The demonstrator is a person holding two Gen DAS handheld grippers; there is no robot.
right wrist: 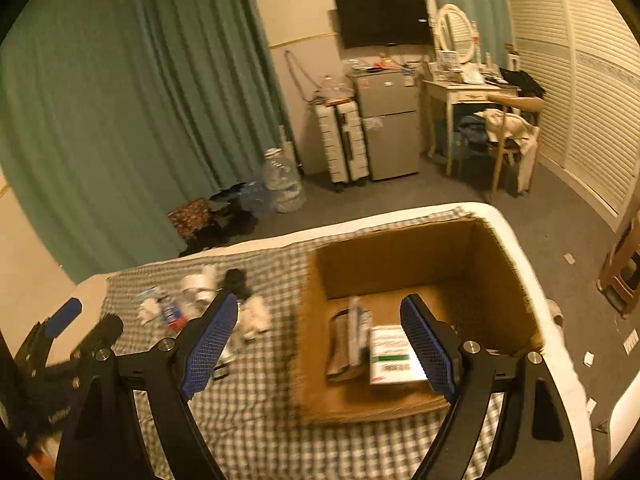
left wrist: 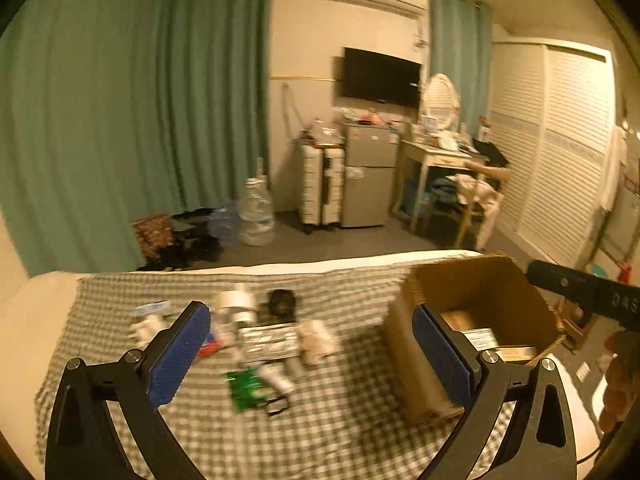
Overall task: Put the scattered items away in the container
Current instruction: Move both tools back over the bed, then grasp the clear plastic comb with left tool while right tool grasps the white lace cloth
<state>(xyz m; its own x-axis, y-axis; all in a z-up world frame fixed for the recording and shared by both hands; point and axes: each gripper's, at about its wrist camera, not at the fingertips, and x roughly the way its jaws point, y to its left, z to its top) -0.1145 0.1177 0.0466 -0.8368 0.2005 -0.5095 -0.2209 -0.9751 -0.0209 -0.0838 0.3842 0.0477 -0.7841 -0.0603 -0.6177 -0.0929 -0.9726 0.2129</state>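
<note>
Looking along my left gripper, I am seeing its blue-padded fingers spread wide with nothing between them, hanging above the checked blanket on the bed; the scattered items are lying in a loose, blurred cluster on that blanket, among them a white roll, a dark round thing and a green packet; the cardboard box is sitting to their right, near the bed's edge. My right gripper is hovering over the near side of the box, its fingers also spread wide and holding nothing; inside the box a white carton and some flat packets are lying on the bottom; the left gripper is showing at the lower left of that view.
</note>
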